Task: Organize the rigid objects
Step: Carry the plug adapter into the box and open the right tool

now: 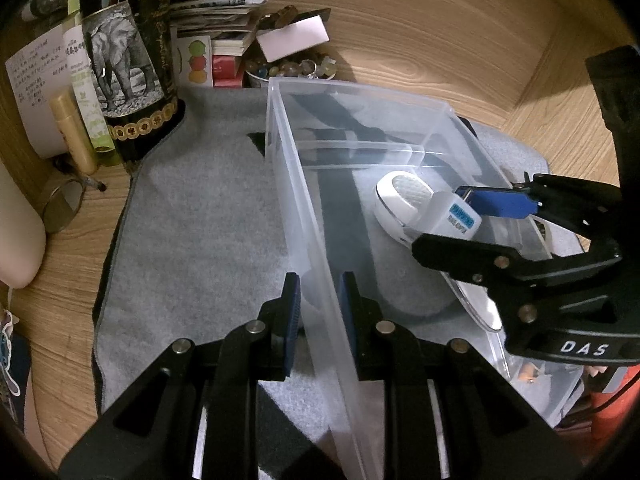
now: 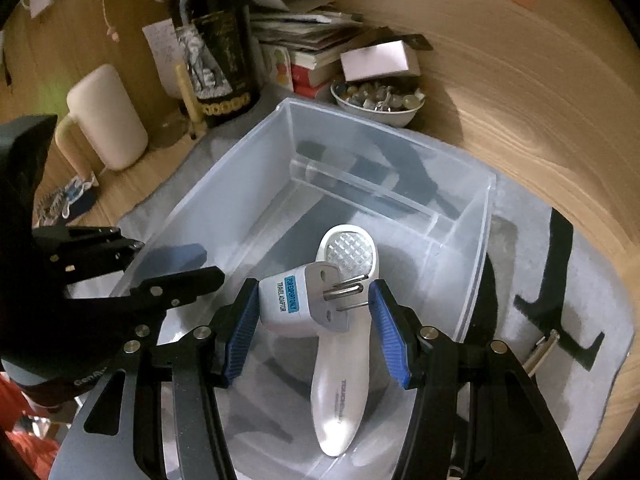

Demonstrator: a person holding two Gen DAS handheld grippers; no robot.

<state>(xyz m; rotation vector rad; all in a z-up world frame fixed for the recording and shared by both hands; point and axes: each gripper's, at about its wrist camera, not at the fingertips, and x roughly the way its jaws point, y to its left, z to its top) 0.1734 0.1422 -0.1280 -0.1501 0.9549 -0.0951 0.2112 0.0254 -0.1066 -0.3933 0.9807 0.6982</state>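
shaver (image 2: 340, 364) in bin (image 2: 476, 240), adaptor (image 2: 296, 304) above; bin on mat (image 1: 192, 216)

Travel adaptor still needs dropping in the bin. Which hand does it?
Right. The right gripper already holds the travel adaptor over the clear plastic bin, above the white handheld device. The left gripper is clamped on the bin's wall, steadying it.

Wooden desk (image 1: 420, 40), grey mat (image 1: 192, 216) spread on it, clear bin (image 2: 476, 248) on the mat under both claws. Beyond the claws: bottle (image 1: 120, 72), bowl (image 2: 376, 108) of beads, stacked books (image 2: 312, 48). Cream jug (image 2: 108, 120) far left.
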